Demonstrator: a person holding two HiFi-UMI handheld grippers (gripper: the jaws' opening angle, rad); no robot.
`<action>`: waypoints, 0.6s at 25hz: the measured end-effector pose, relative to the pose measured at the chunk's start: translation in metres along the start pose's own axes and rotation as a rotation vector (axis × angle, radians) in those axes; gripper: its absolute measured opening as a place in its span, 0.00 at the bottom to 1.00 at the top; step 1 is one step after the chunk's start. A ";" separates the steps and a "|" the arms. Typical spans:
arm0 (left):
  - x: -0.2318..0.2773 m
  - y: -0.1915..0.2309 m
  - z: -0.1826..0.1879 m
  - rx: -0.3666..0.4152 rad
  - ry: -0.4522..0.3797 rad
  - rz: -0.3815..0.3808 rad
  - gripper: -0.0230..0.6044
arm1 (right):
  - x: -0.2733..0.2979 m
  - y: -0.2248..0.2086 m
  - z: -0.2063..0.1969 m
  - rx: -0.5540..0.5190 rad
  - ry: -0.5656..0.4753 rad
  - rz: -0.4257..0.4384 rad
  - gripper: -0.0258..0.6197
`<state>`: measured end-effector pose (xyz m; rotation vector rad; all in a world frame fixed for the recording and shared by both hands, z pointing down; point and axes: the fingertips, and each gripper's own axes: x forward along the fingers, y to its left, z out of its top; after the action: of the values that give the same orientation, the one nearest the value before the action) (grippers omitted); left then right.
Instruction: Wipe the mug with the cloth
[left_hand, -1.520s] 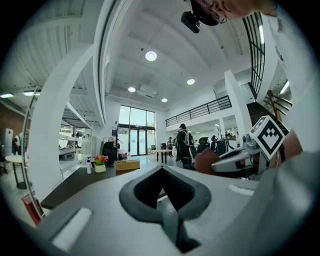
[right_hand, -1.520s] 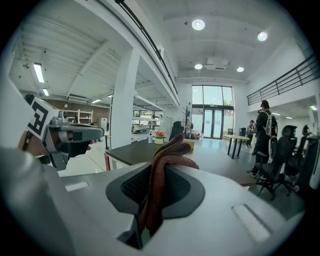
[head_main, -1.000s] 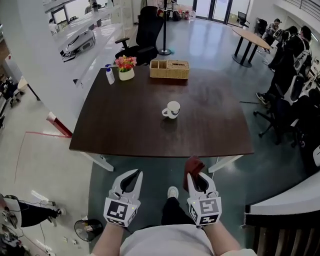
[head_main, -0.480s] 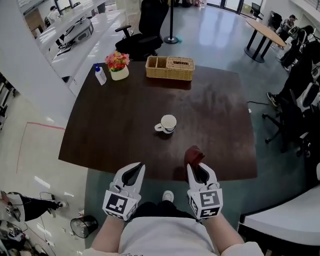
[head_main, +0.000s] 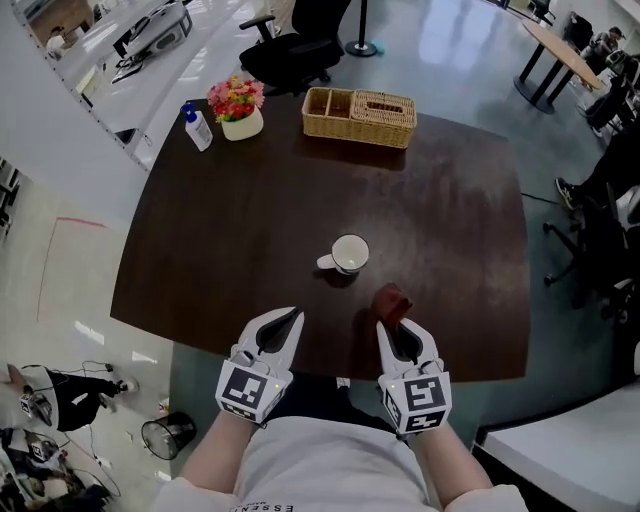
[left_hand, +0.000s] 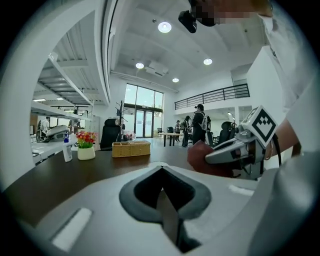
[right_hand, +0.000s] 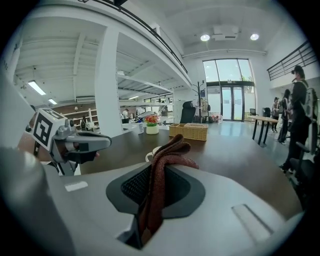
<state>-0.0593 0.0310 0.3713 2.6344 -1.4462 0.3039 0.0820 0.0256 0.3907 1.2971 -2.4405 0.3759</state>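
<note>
Pinching a dark red cloth (right_hand: 161, 170), the right gripper (head_main: 395, 325) holds its jaws tight on the fabric. A bunched fold stands up above the jaw tips and the rest runs down between them. Left gripper (head_main: 283, 320): jaws pressed together, nothing between them. Both grippers are held side by side over the near edge of the dark wooden table (head_main: 240, 220), tips pointing toward the far side, left one slightly apart from the right.

Mug (head_main: 349, 254): white, upright on the table near its middle, handle toward the left. It sits just beyond the cloth and slightly left of it, not touching it. In the right gripper view only its rim and handle peek out behind the cloth.

Far edge of table: wicker basket (head_main: 360, 103) with compartments, a white pot of red and yellow flowers (head_main: 235, 105) to its left, and a spray bottle (head_main: 197, 127) just beside the pot. Black office chair (head_main: 295, 50) beyond the table.
</note>
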 end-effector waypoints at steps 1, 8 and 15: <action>0.008 0.004 -0.005 0.000 0.012 0.001 0.04 | 0.006 -0.001 0.000 -0.004 0.009 0.017 0.16; 0.067 0.025 -0.048 0.039 0.135 -0.083 0.10 | 0.048 0.006 -0.019 -0.047 0.102 0.181 0.16; 0.114 0.042 -0.082 0.100 0.232 -0.226 0.18 | 0.085 0.025 -0.034 -0.058 0.156 0.297 0.16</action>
<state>-0.0447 -0.0683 0.4782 2.6974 -1.0783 0.6465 0.0228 -0.0105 0.4558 0.8471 -2.4902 0.4593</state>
